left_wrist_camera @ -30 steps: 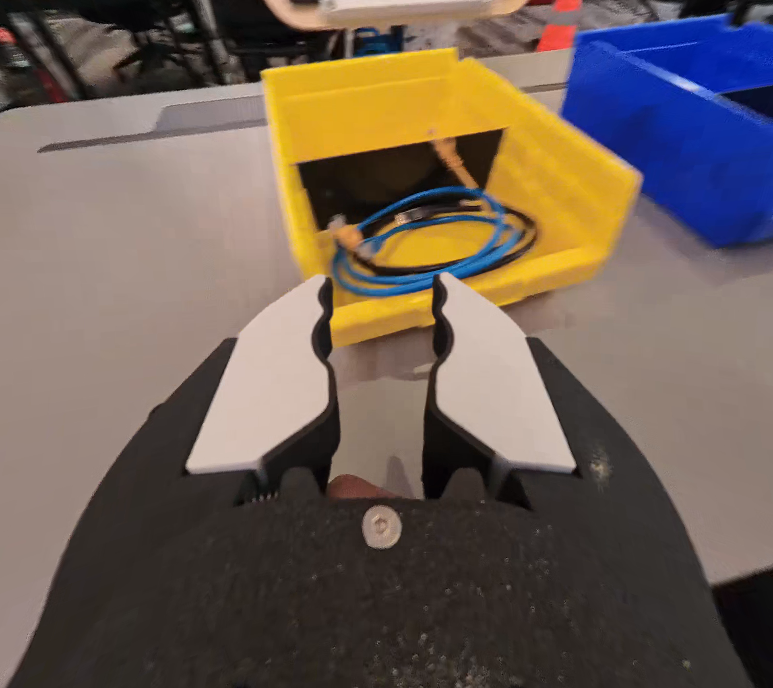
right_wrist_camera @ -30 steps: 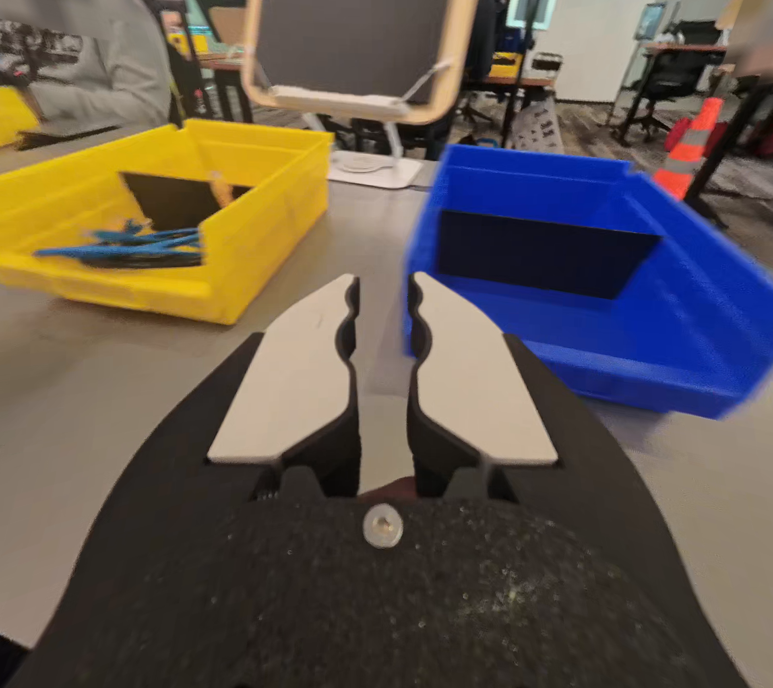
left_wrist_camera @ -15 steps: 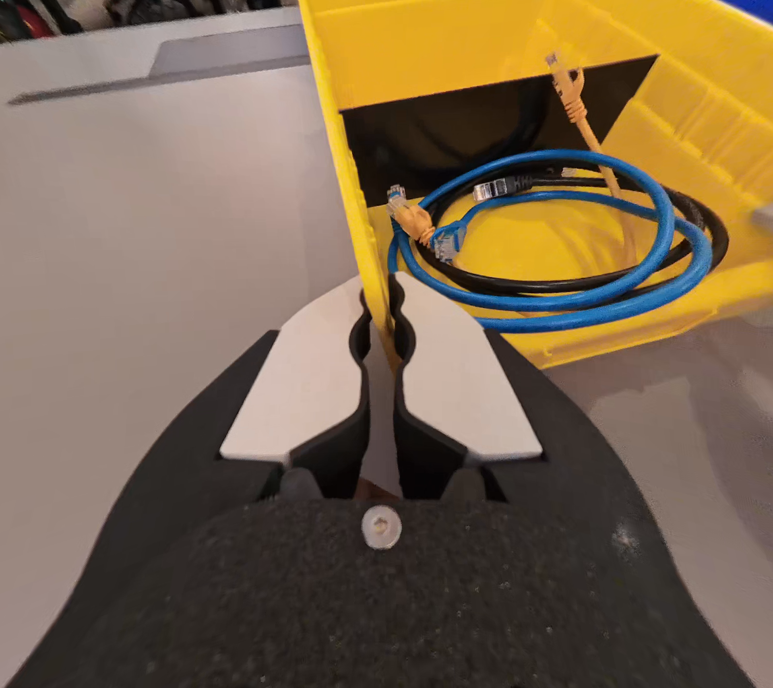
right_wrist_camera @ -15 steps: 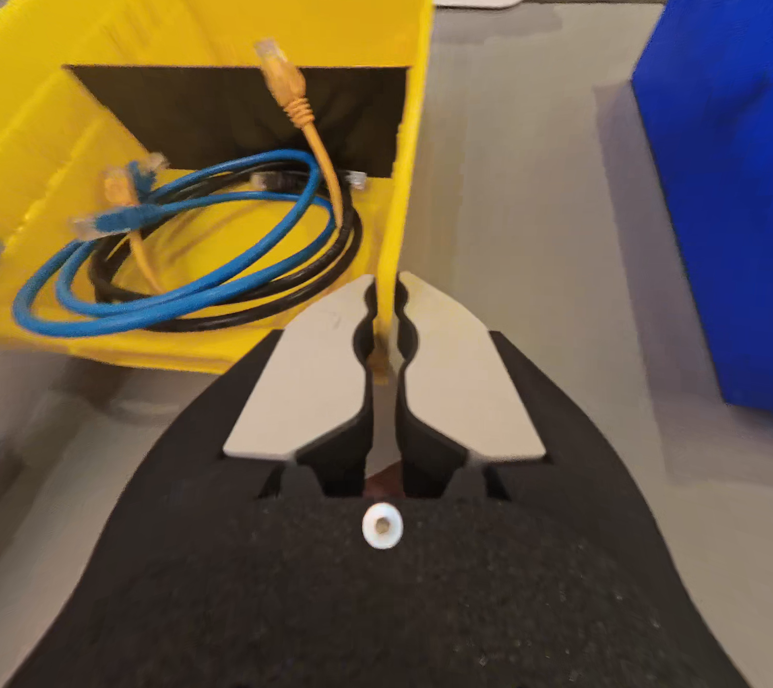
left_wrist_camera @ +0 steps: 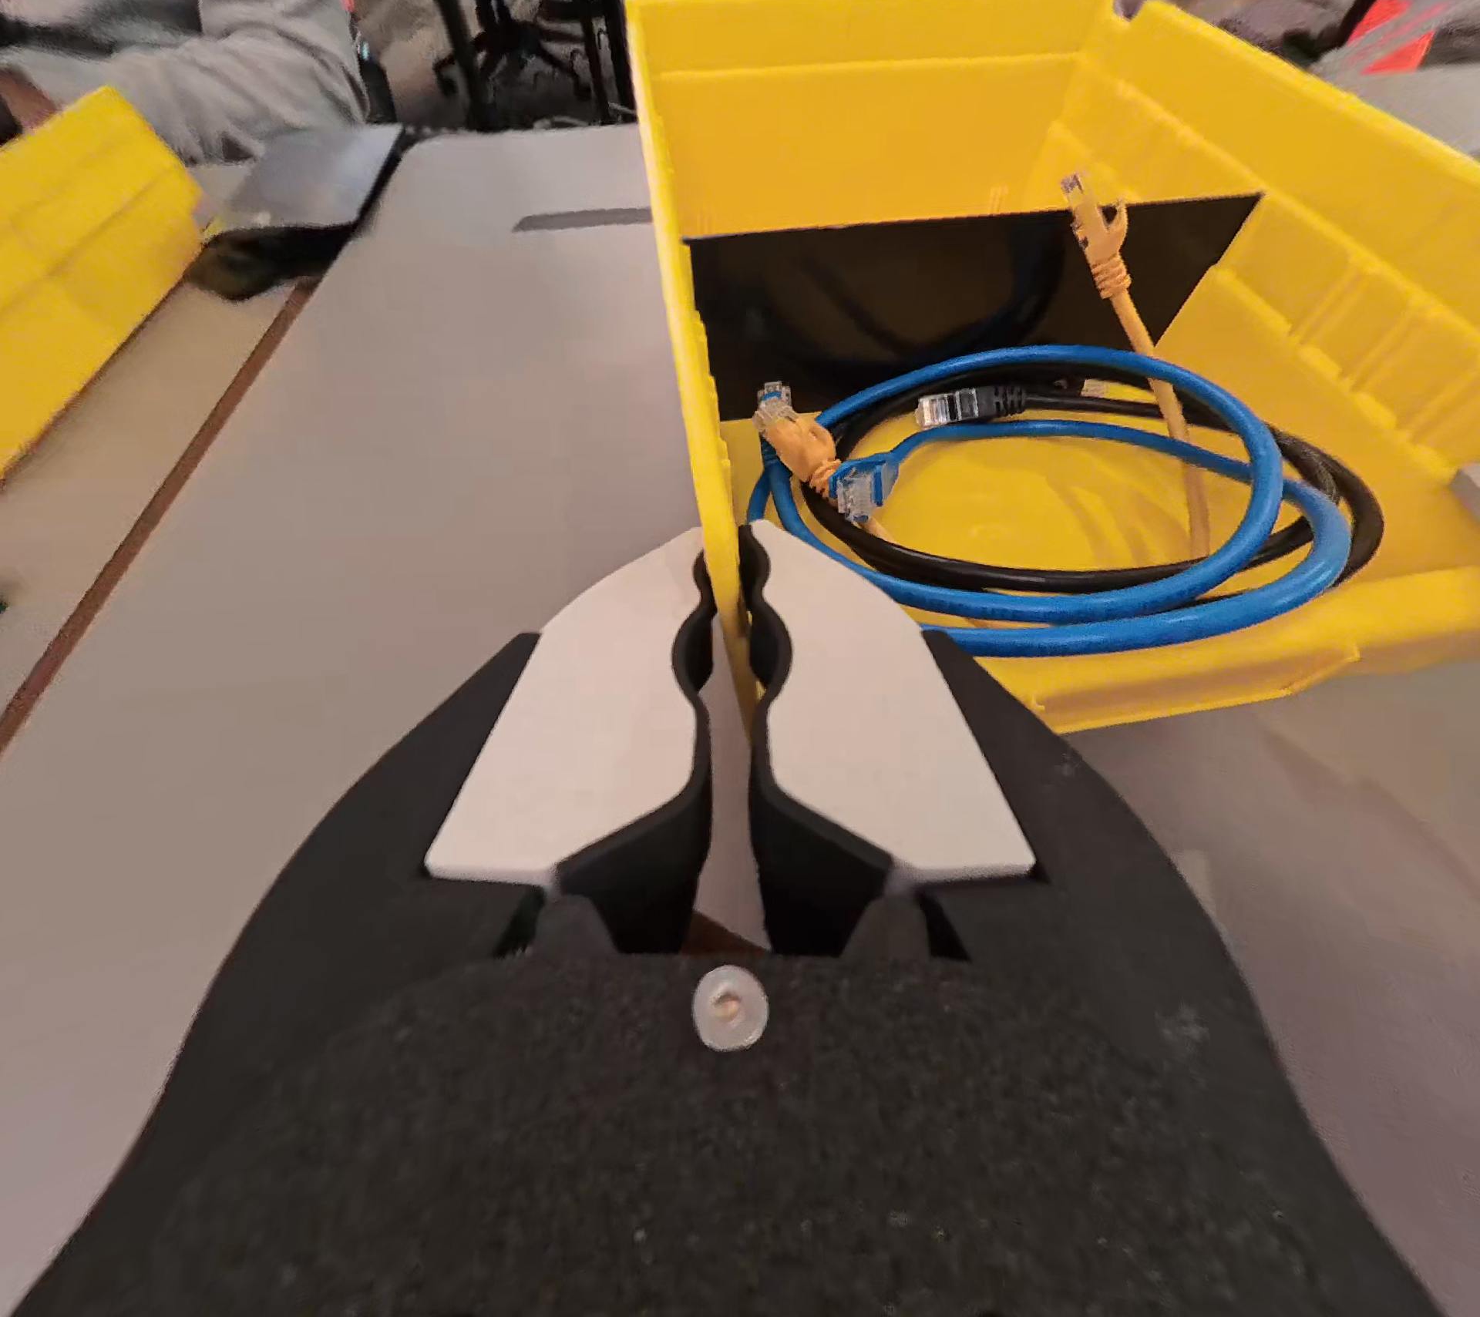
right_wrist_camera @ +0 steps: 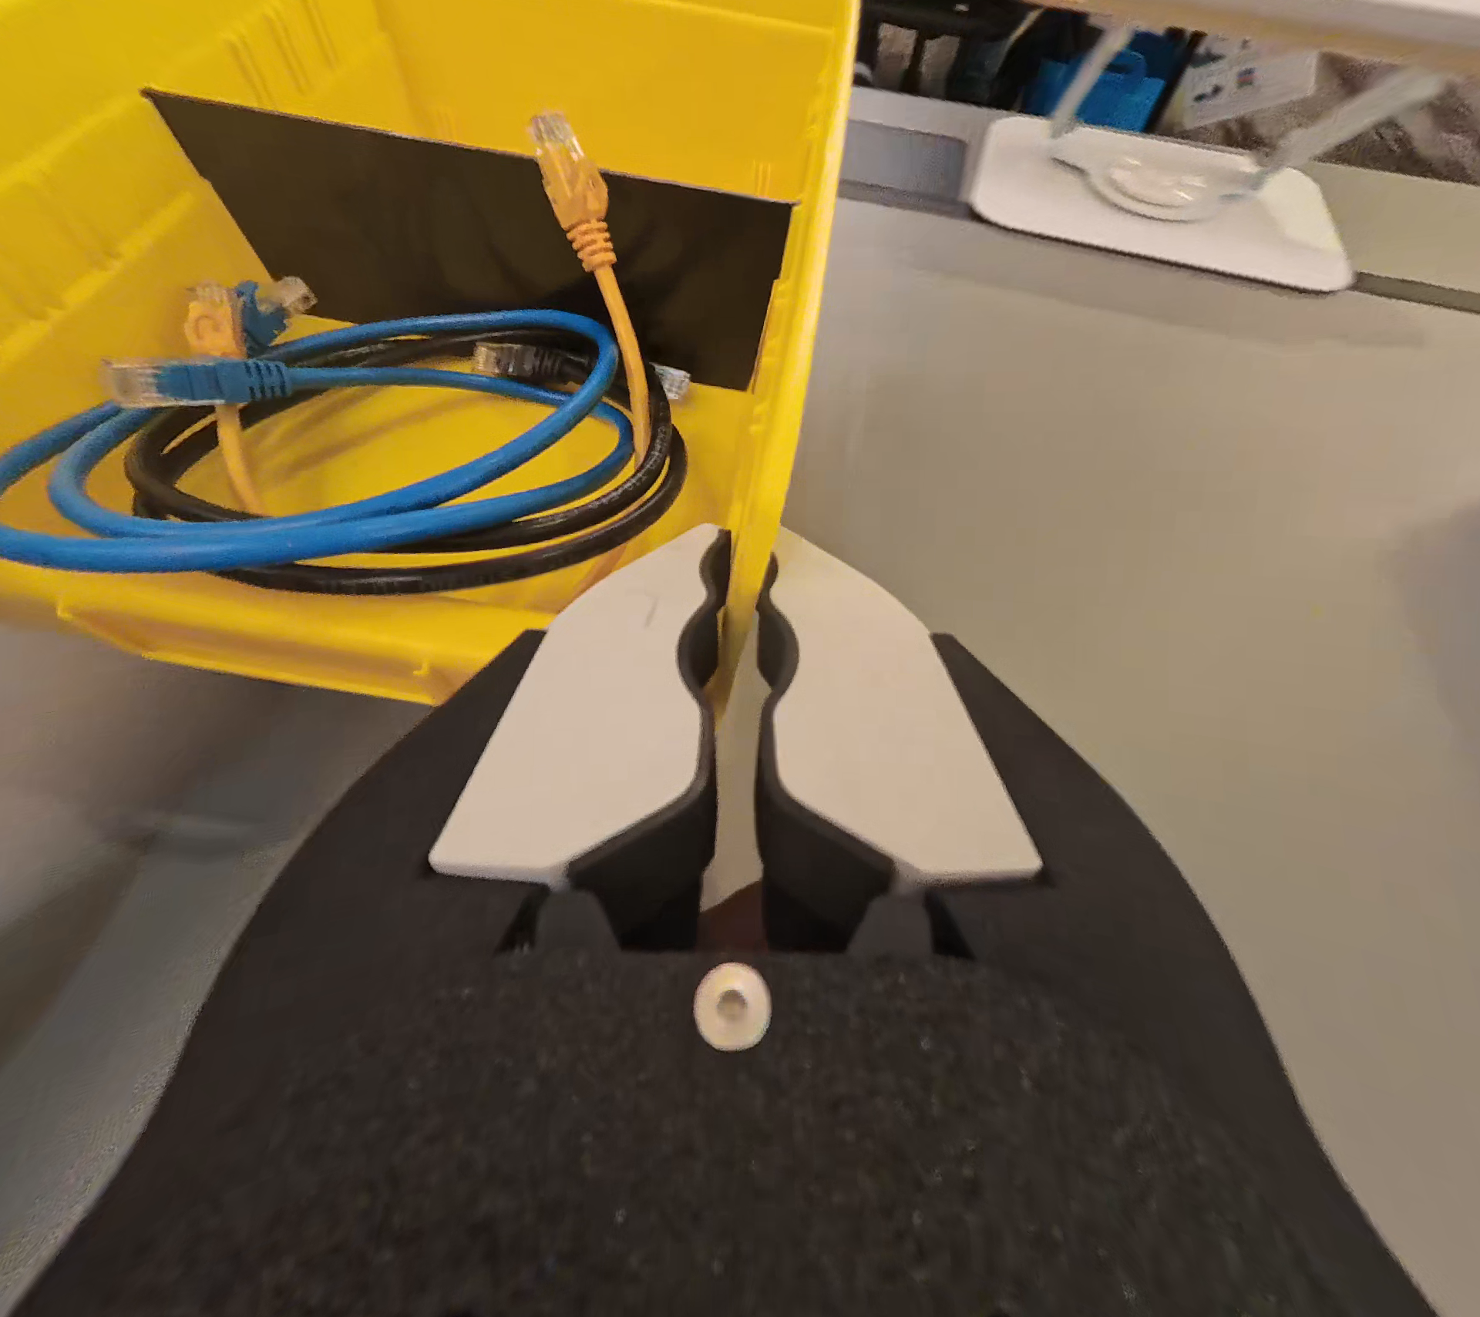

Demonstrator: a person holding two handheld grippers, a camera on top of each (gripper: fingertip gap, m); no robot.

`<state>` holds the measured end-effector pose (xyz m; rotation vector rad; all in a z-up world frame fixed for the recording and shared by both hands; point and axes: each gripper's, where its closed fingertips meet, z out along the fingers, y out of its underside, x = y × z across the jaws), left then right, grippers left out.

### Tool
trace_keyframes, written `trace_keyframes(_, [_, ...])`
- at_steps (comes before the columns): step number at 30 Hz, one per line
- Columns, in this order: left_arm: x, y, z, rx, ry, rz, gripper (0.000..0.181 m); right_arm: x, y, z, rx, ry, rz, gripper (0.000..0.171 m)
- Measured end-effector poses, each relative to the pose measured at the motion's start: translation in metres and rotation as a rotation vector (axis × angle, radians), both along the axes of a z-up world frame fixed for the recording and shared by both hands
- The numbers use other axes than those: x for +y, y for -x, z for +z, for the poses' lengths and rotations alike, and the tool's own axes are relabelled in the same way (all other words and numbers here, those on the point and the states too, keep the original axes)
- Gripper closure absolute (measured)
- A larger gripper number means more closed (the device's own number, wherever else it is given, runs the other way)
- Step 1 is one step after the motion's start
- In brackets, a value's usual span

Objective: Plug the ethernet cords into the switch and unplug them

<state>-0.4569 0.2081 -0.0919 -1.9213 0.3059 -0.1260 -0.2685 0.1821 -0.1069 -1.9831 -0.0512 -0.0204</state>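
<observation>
- The left gripper [left_wrist_camera: 727, 562] pinches the left wall of the yellow bin [left_wrist_camera: 865, 118].
- The right gripper [right_wrist_camera: 745, 562] pinches its right wall.
- Blue [left_wrist_camera: 1121, 606], black [left_wrist_camera: 977, 562] and orange ethernet cords [left_wrist_camera: 1117, 286] lie coiled inside the bin.

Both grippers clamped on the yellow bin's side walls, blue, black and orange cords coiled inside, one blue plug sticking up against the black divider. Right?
Nearly. The plug standing up against the black divider is the orange cord, not a blue one; the right wrist view shows it. The rest holds: left gripper and right gripper clamp the yellow bin walls.
</observation>
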Motion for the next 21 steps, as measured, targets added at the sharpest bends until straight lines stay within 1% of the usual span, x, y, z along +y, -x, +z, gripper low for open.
trace_keyframes(2, [0.005,0.027,-0.014,-0.079,0.048,0.023,0.179,0.002,0.028,-0.006,-0.016,0.018,0.039,0.166])
trace_keyframes(3, [0.007,0.037,-0.022,-0.084,0.077,0.027,0.179,0.003,0.038,-0.012,-0.006,0.034,0.050,0.166])
trace_keyframes(4, [0.008,0.045,-0.030,-0.070,0.082,0.031,0.179,0.003,0.045,-0.021,0.011,0.075,0.052,0.166])
trace_keyframes(6, [0.011,0.056,-0.039,-0.062,0.072,0.047,0.179,0.003,0.056,-0.033,0.025,0.093,0.081,0.164])
trace_keyframes(7, [0.011,0.057,-0.040,-0.103,0.077,0.049,0.179,0.004,0.059,-0.029,0.008,0.052,0.102,0.164])
trace_keyframes(10, [0.010,0.060,-0.036,-0.185,0.093,0.045,0.174,-0.006,0.065,-0.031,0.016,0.081,0.220,0.159])
trace_keyframes(11, [0.009,0.065,-0.031,-0.185,0.081,0.060,0.163,-0.016,0.069,-0.032,0.041,0.121,0.295,0.154])
trace_keyframes(14, [-0.001,0.079,-0.013,-0.179,0.049,0.101,0.145,-0.063,0.068,-0.033,0.118,0.262,0.557,0.115])
trace_keyframes(15, [-0.006,0.084,-0.007,-0.181,0.039,0.115,0.141,-0.083,0.059,-0.036,0.109,0.322,0.643,0.117])
trace_keyframes(16, [-0.010,0.088,-0.002,-0.186,0.031,0.124,0.139,-0.099,0.044,-0.037,0.101,0.357,0.685,0.122])
trace_keyframes(18, [-0.019,0.091,0.005,-0.190,0.026,0.140,0.135,-0.125,0.005,-0.038,0.125,0.389,0.702,0.124])
trace_keyframes(19, [-0.024,0.091,0.005,-0.189,0.033,0.143,0.132,-0.143,-0.013,-0.041,0.145,0.435,0.741,0.124])
trace_keyframes(21, [-0.037,0.084,-0.002,-0.181,0.065,0.144,0.132,-0.184,-0.053,-0.057,0.167,0.586,0.807,0.127])
